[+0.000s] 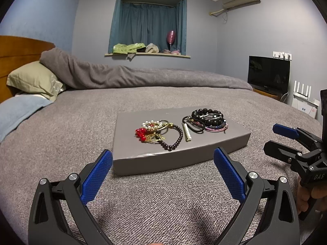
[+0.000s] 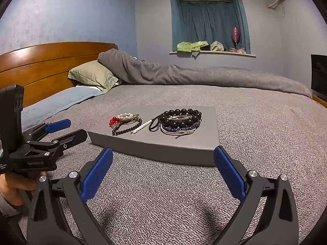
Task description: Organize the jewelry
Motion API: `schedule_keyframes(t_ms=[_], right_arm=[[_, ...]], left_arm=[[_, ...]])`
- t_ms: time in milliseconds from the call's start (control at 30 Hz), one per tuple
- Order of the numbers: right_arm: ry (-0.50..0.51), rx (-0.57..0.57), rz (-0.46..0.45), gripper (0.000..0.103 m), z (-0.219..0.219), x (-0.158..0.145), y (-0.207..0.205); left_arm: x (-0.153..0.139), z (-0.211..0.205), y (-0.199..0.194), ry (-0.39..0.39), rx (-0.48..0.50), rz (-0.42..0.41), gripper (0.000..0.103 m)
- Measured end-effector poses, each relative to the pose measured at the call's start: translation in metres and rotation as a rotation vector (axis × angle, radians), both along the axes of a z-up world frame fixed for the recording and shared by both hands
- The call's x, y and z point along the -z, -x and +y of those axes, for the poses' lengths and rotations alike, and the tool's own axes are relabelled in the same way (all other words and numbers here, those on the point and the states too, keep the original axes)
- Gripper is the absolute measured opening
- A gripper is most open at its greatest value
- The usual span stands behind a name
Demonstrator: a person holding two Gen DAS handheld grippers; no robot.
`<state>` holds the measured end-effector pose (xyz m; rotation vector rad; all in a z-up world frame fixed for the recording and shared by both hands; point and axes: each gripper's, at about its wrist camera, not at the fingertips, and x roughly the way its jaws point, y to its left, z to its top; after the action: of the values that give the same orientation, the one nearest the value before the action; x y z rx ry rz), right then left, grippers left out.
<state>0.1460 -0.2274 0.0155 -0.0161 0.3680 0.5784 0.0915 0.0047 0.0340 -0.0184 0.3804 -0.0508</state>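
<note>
Jewelry (image 1: 179,127) heaped on grey box (image 1: 130,143) atop grey bedspread (image 1: 61,134); both grippers' fingers (image 1: 96,175) spread.

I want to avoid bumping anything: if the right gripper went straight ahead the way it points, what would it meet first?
Probably the near edge of the grey box, before any jewelry. The right gripper is open and empty above the bedspread; the black bead bracelet lies further back on top. Depth is uncertain.
</note>
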Motion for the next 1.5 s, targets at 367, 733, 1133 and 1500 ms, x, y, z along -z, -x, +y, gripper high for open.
schedule_keyframes(t_ms=[367, 733, 1133, 1500], right_arm=[[-0.001, 0.0, 0.0, 0.097, 0.0002, 0.0, 0.0], [0.002, -0.002, 0.0, 0.097, 0.0006, 0.0006, 0.0002], [0.006, -0.003, 0.008, 0.098, 0.0023, 0.0016, -0.0025], [0.006, -0.004, 0.005, 0.097, 0.0021, 0.0017, -0.0019]], left_arm=[[0.0002, -0.0002, 0.0, 0.0, 0.0, 0.0, 0.098], [-0.0003, 0.0002, 0.0003, 0.001, 0.0, -0.003, 0.098], [-0.0005, -0.0002, -0.0005, 0.001, 0.001, 0.001, 0.098], [-0.0009, -0.0006, -0.0003, 0.0, 0.002, 0.001, 0.098]])
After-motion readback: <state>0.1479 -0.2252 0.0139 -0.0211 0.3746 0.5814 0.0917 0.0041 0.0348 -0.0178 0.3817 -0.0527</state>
